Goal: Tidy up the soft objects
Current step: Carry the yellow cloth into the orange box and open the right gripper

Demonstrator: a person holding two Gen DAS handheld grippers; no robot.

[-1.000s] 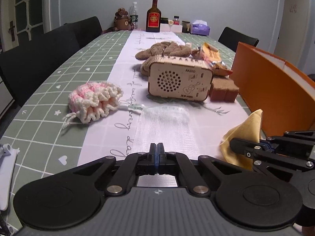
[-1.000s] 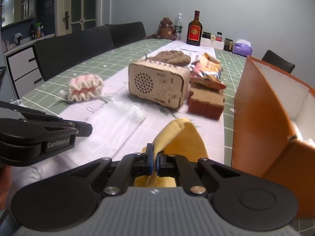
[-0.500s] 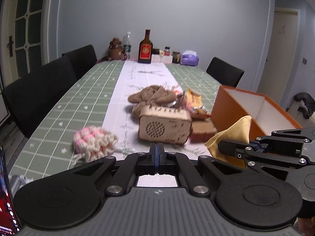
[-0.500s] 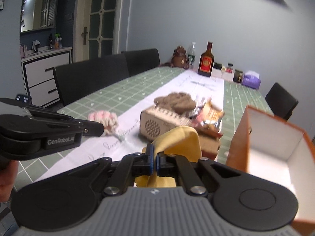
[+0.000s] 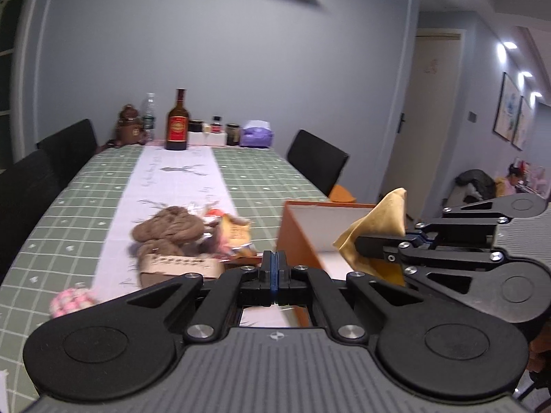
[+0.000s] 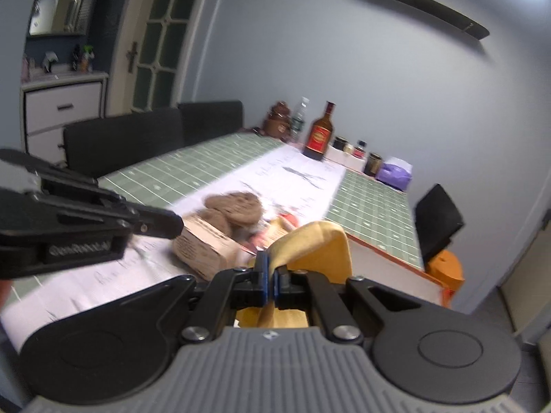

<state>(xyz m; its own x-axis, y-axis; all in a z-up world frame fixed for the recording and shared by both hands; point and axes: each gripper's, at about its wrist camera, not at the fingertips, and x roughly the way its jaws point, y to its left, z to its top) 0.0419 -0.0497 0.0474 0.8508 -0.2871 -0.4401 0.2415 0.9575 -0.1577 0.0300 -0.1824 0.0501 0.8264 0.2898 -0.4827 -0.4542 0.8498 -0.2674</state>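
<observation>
A yellow cloth point(image 6: 320, 244) hangs pinched in my right gripper point(image 6: 270, 275), which is shut on its fold. From the left wrist view the cloth point(image 5: 378, 227) is held in the air by the right gripper point(image 5: 358, 242), just above the open orange box point(image 5: 299, 237). My left gripper point(image 5: 273, 268) is shut with nothing visible between its pads, raised above the table; it shows at the left as a black arm point(image 6: 172, 222). A brown knitted piece point(image 5: 168, 230) and a pink crochet pouch point(image 5: 69, 304) lie on the table runner.
A wooden radio point(image 5: 179, 266) and snack packets point(image 5: 234, 234) sit between the knitted piece and the box. A dark bottle point(image 5: 177, 124), jars and a purple tissue pack stand at the table's far end. Black chairs line both sides.
Both grippers have risen well above the table. The yellow cloth came up off the table with the right gripper and is now level with the box's rim. The mesh bag has dropped out of view.
</observation>
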